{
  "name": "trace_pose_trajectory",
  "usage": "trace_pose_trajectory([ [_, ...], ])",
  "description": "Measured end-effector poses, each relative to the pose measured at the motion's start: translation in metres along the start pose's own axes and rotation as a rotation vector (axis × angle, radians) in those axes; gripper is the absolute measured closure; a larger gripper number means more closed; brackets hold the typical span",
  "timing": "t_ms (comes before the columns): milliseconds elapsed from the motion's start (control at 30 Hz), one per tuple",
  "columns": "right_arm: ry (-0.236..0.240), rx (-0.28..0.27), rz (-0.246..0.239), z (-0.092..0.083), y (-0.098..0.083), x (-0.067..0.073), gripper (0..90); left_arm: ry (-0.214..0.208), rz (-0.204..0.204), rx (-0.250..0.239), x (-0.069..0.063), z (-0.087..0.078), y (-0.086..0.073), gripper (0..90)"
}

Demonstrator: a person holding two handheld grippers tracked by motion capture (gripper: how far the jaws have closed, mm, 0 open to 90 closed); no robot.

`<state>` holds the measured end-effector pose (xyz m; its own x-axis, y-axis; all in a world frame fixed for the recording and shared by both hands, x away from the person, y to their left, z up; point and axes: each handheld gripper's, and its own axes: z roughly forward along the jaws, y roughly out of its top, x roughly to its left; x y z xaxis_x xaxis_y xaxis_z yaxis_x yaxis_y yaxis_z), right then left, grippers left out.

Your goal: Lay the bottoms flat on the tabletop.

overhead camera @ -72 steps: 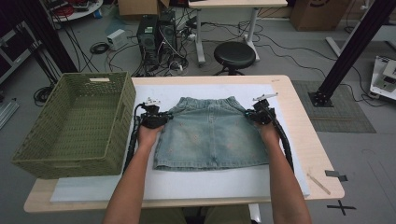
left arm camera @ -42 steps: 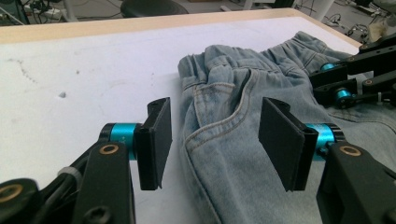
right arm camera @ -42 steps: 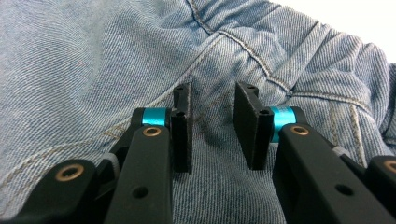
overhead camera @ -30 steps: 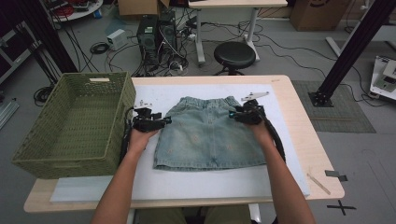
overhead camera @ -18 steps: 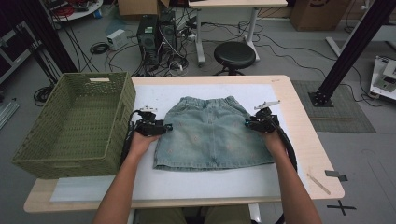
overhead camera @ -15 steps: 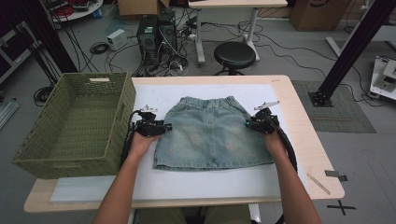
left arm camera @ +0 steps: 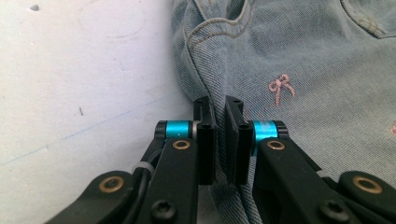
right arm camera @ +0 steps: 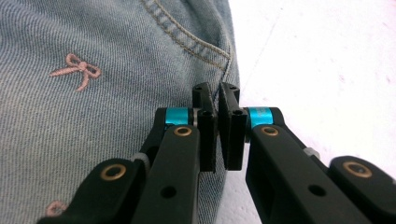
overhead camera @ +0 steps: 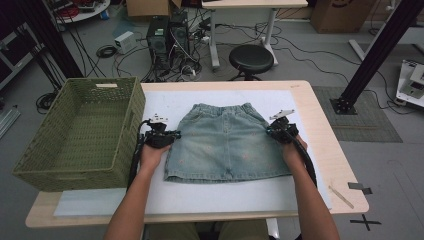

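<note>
A light blue denim skirt [overhead camera: 227, 142] with small pink bows lies flat on a white mat [overhead camera: 170, 105], waistband at the far side. My left gripper [overhead camera: 172, 135] is at the skirt's left side seam. Its jaws have just been closing and now pinch the denim edge [left arm camera: 205, 70] between the pads of the left gripper [left arm camera: 219, 105]. My right gripper [overhead camera: 270, 131] is at the right side seam. Its jaws have also just been closing, and the right gripper [right arm camera: 216, 91] is shut on the seam by the pocket stitching [right arm camera: 187, 32].
A green woven basket [overhead camera: 135, 115] stands at the table's left, close to my left hand. The wooden table edge [overhead camera: 325, 145] runs just right of the mat, with a thin strip [overhead camera: 341, 196] lying near the front right corner. Beyond the table are a stool and computer cases.
Both grippers slid a little toward the person along the skirt's sides. The right one moved out from over the denim to the right edge. The skirt has stayed flat.
</note>
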<state>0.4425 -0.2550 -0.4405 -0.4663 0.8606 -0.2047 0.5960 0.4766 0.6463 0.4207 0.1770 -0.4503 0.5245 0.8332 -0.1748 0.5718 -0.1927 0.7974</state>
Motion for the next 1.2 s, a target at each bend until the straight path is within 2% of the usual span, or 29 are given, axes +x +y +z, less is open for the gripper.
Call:
trace_pose_trajectory([
  [267,-0.012,-0.008,0.011,-0.001,-0.002,-0.001,87.0,-0.005,0.008,-0.01,-0.001,-0.001,-0.001,84.1],
  [333,0.028,-0.028,0.073,-0.004,-0.004,-0.005,81.9,-0.015,0.017,-0.028,-0.001,-0.003,-0.001,78.6],
  [400,0.049,-0.082,0.094,-0.01,-0.005,-0.006,69.4,-0.026,0.001,-0.065,0.002,-0.006,0.0,65.0],
  [467,0.106,-0.151,0.114,-0.018,-0.003,-0.005,63.6,-0.027,-0.001,-0.114,0.002,-0.012,0.002,60.1],
  [500,0.107,-0.175,0.107,-0.021,-0.001,-0.001,61.6,-0.027,-0.001,-0.114,0.002,-0.012,0.002,58.4],
  [533,0.143,-0.202,0.106,-0.024,0.002,0.003,61.2,-0.044,-0.002,-0.159,0.001,-0.017,0.005,57.0],
  [600,0.197,-0.246,0.086,-0.026,0.01,0.016,59.0,-0.062,0.0,-0.188,-0.001,-0.02,0.006,54.8],
  [667,0.266,-0.257,0.062,-0.025,0.019,0.032,58.7,-0.075,0.003,-0.191,-0.002,-0.021,0.007,52.1],
  [800,0.375,-0.258,0.024,-0.018,0.033,0.061,65.6,-0.102,0.009,-0.192,-0.005,-0.024,0.006,50.3],
  [867,0.415,-0.245,-0.014,-0.012,0.037,0.074,67.8,-0.109,0.015,-0.191,-0.005,-0.025,0.006,50.5],
  [967,0.437,-0.189,-0.073,-0.003,0.037,0.088,69.3,-0.116,0.01,-0.192,-0.004,-0.027,0.004,51.5],
  [1100,0.404,-0.108,-0.145,0.007,0.033,0.094,72.8,-0.125,0.013,-0.183,-0.005,-0.028,0.001,52.3],
  [1200,0.4,-0.106,-0.159,0.004,0.033,0.095,71.5,-0.129,0.01,-0.175,-0.007,-0.03,-0.002,52.8],
])
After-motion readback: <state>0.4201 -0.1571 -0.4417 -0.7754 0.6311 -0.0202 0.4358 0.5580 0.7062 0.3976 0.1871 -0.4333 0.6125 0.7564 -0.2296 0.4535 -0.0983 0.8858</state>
